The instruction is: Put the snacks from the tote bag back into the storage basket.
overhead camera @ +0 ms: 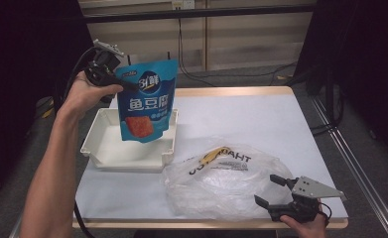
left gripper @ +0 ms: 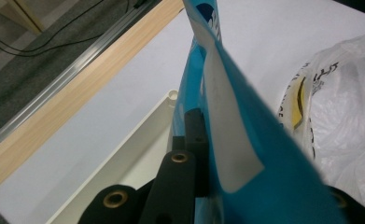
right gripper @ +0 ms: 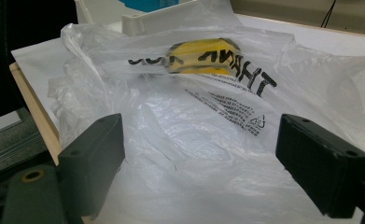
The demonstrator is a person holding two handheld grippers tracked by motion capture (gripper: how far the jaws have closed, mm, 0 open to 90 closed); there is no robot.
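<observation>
Your left gripper (overhead camera: 127,85), clamped on the blue foil snack pouch (overhead camera: 146,101), hangs it upright directly above the white plastic tray (overhead camera: 128,158), while your right gripper (overhead camera: 271,191) waits open-jawed beside the clear plastic bag (overhead camera: 221,181).

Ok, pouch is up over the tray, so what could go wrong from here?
1. The left tool pinches the blue pouch only at its upper corner, so it may swing or slip out before it lands.
2. The pouch hangs over the white tray and could catch the rim or tip against a wall on lowering.
3. The open right tool sits at the plastic bag; a stray move might drag it off the table edge.
</observation>
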